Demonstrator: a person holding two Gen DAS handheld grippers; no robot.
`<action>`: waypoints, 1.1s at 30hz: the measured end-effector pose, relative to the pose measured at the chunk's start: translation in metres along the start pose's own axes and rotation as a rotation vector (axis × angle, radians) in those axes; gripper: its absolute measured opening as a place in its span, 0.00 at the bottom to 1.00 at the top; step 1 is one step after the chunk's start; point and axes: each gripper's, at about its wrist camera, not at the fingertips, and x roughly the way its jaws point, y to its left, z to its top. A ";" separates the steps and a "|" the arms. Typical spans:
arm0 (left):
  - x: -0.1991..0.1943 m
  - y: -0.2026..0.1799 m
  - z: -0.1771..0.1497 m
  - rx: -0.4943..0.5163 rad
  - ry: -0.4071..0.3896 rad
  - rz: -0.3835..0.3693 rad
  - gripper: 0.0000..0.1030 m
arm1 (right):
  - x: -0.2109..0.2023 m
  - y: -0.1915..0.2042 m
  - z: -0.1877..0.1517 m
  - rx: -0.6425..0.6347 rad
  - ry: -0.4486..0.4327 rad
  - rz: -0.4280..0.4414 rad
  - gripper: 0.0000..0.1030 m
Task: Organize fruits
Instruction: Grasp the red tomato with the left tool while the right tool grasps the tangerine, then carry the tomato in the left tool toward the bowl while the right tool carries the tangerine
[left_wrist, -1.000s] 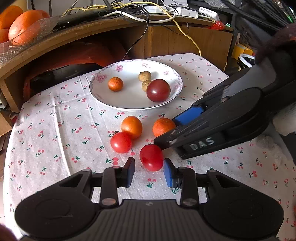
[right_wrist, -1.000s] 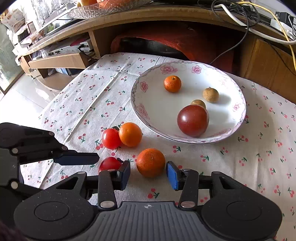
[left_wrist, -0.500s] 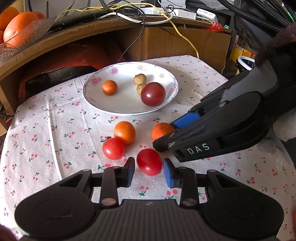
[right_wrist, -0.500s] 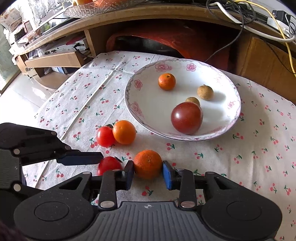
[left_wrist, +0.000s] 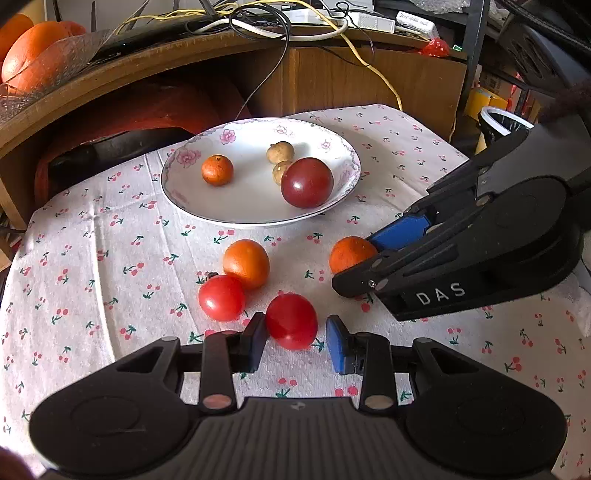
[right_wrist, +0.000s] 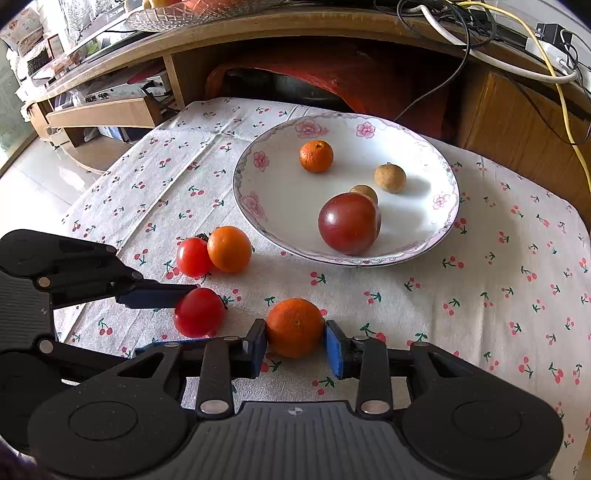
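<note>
On the cherry-print cloth, a red tomato (left_wrist: 291, 321) lies between the fingers of my left gripper (left_wrist: 295, 343). It touches the left pad, and a small gap shows at the right pad. My right gripper (right_wrist: 295, 347) has both pads against an orange (right_wrist: 294, 326), which rests on the cloth. Another orange (left_wrist: 246, 263) and tomato (left_wrist: 221, 297) sit touching, a little farther back. The flowered white plate (left_wrist: 192, 199) holds a small mandarin (left_wrist: 217, 170), a dark red tomato (left_wrist: 306, 182) and two brown longans (left_wrist: 280, 152).
A wooden desk curves behind the table, with a glass bowl of oranges (left_wrist: 37, 66) and tangled cables (left_wrist: 295, 22) on top. A low wooden shelf (right_wrist: 103, 114) stands off the table's left side. Bare cloth lies right of the plate.
Both grippers moved forward, so the tomato and the orange now lie between their fingers. The right gripper's jaws narrowed onto the orange; the left gripper's jaws narrowed slightly.
</note>
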 end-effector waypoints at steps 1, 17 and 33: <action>0.000 0.000 0.000 -0.001 -0.001 -0.001 0.41 | 0.000 0.000 0.000 0.001 0.001 0.001 0.29; -0.002 -0.002 0.000 0.021 0.006 0.015 0.41 | 0.001 0.003 0.001 -0.021 0.003 -0.017 0.28; -0.001 0.000 0.001 0.006 0.013 0.019 0.39 | -0.001 0.003 -0.001 -0.018 0.005 -0.021 0.27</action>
